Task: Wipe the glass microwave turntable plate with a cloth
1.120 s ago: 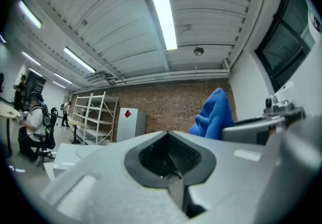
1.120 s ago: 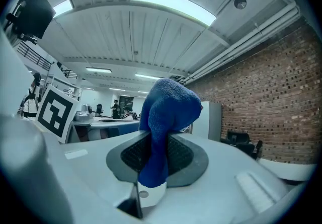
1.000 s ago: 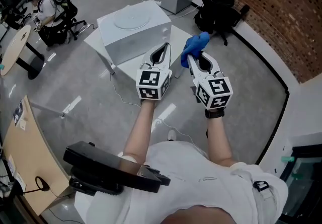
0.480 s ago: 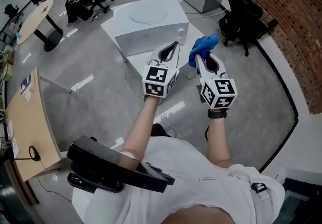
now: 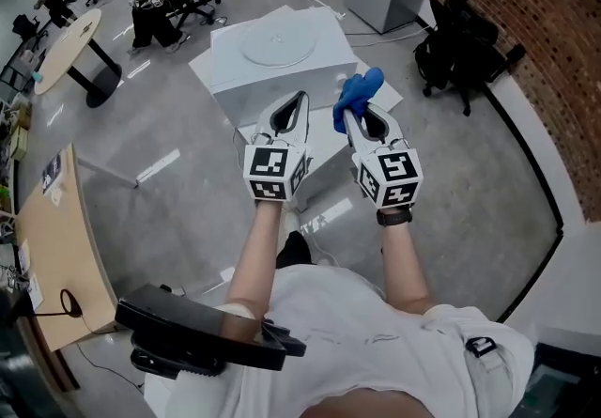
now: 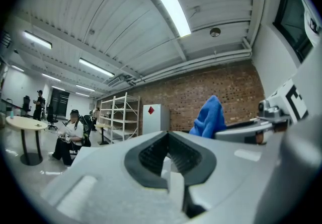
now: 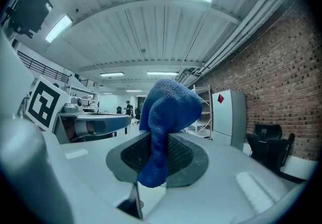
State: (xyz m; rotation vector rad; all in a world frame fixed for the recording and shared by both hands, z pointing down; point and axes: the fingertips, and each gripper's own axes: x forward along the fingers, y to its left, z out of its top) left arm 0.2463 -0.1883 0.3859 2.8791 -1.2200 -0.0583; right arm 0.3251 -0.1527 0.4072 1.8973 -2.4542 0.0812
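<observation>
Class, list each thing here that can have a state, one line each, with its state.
left gripper: shut, nothing between its jaws.
right gripper: shut on the blue cloth.
blue cloth: bunched, pinched in the right gripper, held in the air.
glass turntable plate: lying flat on top of the white microwave, nothing touching it.

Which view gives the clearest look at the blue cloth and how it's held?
The right gripper view: the blue cloth fills the centre, pinched between the jaws of the right claw. The head view shows it small, bunched at that claw's tip. The left gripper view catches only its upper part, off to the right.
</observation>
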